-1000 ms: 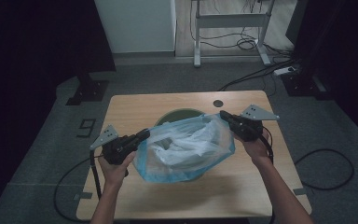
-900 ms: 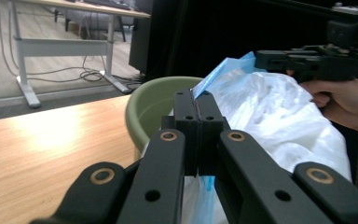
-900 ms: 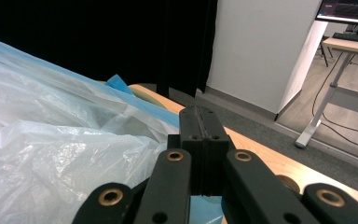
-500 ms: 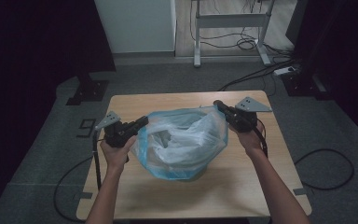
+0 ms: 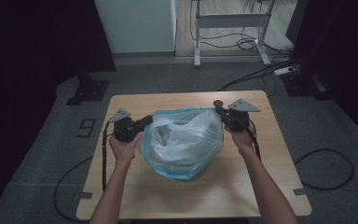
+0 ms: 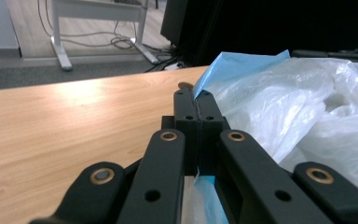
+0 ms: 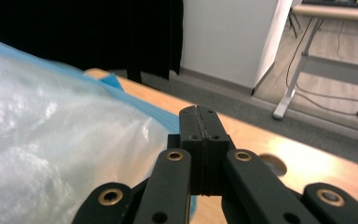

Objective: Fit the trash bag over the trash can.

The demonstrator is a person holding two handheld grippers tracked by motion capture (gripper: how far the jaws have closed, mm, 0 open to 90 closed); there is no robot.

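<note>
Table (image 5: 121, 196): pale wood grain, rounded corners; grey carpet floor (image 5: 37, 140)
Bag (image 5: 184, 140): crinkled translucent plastic, blue rim
Left gripper (image 5: 144, 122): clenched on bag rim
Right gripper (image 5: 220, 110): clenched on bag rim

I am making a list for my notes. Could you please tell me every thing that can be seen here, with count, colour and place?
plastic bag: one, clear with a blue rim, middle of the table, stretched between the two grippers, something pale inside.
table: one, light wood, centre of the high view.
round hole: one, dark, in the table top near its far edge.
desk frame: one, grey metal, on the floor beyond the table.
cables: several, black, on the grey floor around the table.
left gripper: one, black, at the bag's left rim, jaws shut on it.
right gripper: one, black, at the bag's right rim, jaws shut on it.
forearms: two, entering from the bottom edge.
</note>
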